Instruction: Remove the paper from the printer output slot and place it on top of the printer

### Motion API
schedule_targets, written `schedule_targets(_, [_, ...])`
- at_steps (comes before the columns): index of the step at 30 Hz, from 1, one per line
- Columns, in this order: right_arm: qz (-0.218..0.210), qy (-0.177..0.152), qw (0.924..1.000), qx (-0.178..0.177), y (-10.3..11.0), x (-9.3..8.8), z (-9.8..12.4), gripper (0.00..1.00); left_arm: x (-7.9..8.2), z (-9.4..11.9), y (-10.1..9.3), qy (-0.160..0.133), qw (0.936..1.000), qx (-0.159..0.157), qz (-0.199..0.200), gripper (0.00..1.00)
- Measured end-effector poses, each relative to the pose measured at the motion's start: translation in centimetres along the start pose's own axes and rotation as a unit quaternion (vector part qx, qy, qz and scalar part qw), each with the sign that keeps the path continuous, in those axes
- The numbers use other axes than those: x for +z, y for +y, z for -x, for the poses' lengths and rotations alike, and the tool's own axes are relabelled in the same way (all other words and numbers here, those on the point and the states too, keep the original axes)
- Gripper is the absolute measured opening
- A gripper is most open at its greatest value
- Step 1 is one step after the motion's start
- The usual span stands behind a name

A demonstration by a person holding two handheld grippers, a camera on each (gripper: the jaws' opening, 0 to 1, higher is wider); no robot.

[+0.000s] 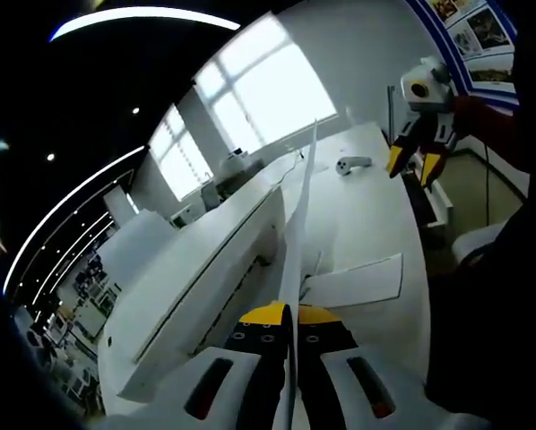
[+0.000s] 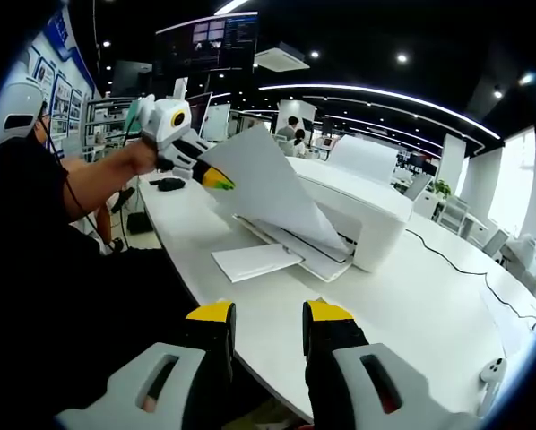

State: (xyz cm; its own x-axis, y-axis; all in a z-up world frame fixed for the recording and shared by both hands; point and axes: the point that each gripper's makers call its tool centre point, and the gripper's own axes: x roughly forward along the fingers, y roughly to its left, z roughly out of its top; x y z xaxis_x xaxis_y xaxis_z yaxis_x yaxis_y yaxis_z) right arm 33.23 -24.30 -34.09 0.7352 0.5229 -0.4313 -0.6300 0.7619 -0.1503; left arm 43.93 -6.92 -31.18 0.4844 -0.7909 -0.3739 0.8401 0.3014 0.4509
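In the right gripper view, the left gripper (image 2: 216, 179) at upper left pinches a thin white paper sheet (image 2: 272, 188), lifted over the boxy white plastic printer (image 2: 362, 215) at centre. The right gripper (image 2: 266, 324), bottom centre, stands parted, holding nothing.

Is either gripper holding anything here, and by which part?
The left gripper is shut on the white paper sheet, pinching its near corner, lifted above the white printer. The right gripper is open and holds nothing.
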Motion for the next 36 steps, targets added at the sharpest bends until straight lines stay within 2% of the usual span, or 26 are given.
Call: schedule_targets(36, [-0.002, 0.002, 1.0, 0.0, 0.2, -0.3, -0.1, 0.26, 0.6, 0.0, 1.8, 0.0, 0.9998, 0.012, -0.016, 0.06])
